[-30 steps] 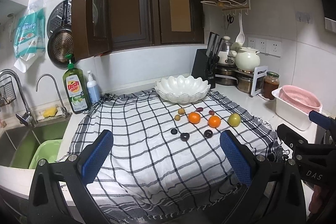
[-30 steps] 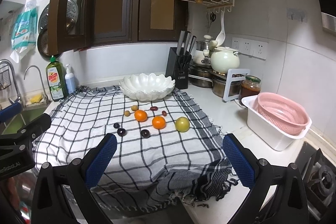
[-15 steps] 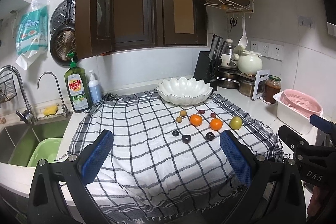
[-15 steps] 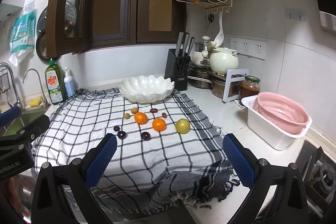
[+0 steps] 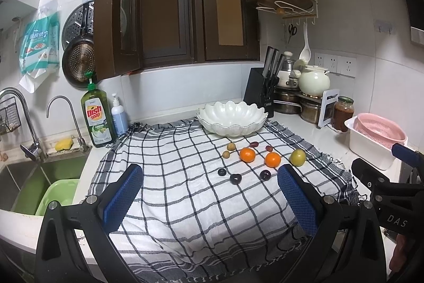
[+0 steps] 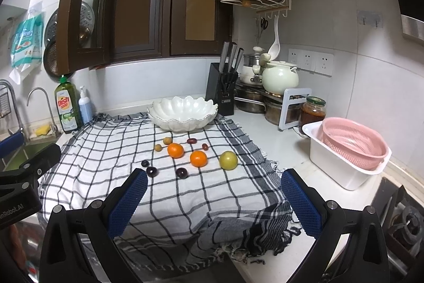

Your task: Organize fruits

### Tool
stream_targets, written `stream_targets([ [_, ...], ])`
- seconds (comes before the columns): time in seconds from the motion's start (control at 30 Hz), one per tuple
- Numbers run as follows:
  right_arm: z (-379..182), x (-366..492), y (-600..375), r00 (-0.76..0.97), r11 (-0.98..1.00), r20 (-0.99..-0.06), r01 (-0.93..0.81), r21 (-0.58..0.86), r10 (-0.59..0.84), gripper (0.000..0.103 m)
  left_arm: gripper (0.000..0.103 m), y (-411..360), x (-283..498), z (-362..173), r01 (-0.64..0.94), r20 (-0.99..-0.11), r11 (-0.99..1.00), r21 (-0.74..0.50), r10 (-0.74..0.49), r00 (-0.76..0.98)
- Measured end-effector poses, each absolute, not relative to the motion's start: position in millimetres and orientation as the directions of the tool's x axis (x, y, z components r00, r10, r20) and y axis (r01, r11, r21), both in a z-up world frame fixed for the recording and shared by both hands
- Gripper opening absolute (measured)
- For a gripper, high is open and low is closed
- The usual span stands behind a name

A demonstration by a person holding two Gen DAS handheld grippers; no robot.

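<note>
Fruit lies on a checked cloth point(image 5: 185, 163): two oranges point(image 5: 247, 155) point(image 5: 272, 159), a green-yellow apple point(image 5: 297, 157), three dark plums point(image 5: 235, 178), two small tan fruits point(image 5: 231, 146) and two small red ones point(image 5: 254, 144). An empty white scalloped bowl point(image 5: 232, 118) stands behind them. My left gripper point(image 5: 209, 200) is open and empty, near the cloth's front edge. My right gripper point(image 6: 214, 200) is open and empty, short of the fruit; oranges point(image 6: 175, 150) point(image 6: 198, 158), apple point(image 6: 228, 160) and bowl point(image 6: 182, 113) lie ahead.
A sink with a green tub point(image 5: 57, 199) and taps lies left, with a dish soap bottle point(image 5: 96, 118) beside it. A knife block point(image 5: 258, 93), pots, a jar point(image 5: 343, 113) and a pink colander in a white tub point(image 6: 352, 150) stand at the right. A stove edge point(image 6: 402, 219) is far right.
Both grippers have risen and tilted slightly, so the counter sits a little lower in view. The fruit and bowl have not moved. Both stay open.
</note>
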State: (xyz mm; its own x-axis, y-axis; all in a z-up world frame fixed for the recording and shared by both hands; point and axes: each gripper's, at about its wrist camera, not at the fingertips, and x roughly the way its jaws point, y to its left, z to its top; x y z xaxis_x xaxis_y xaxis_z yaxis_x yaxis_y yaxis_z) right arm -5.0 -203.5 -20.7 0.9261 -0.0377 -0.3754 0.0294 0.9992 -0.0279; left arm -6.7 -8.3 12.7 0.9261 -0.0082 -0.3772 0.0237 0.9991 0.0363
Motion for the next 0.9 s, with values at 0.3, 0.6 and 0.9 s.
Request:
stream_targets([
  [0.3, -20.8, -5.4, -202.6, 0.926, 0.999, -0.375, 0.026, -0.034, -0.037, 0.102, 0.103, -8.5, -6.8, 13.7, 0.020, -0.374, 0.999, 0.038, -0.004, 0.928],
  [0.6, -20.7, -4.7, -202.0, 0.926, 0.999, -0.377, 0.029, -0.036, -0.040, 0.102, 0.103, -8.7, -6.1, 14.3, 0.026, -0.375, 0.999, 0.036, -0.010, 0.927],
  [0.9, -21.7, -1.7, -201.9, 0.923, 0.999, -0.383, 0.023, -0.036, -0.035, 0.102, 0.103, -10.3, 0.9, 12.0, 0.031, -0.393, 0.999, 0.037, -0.014, 0.920],
])
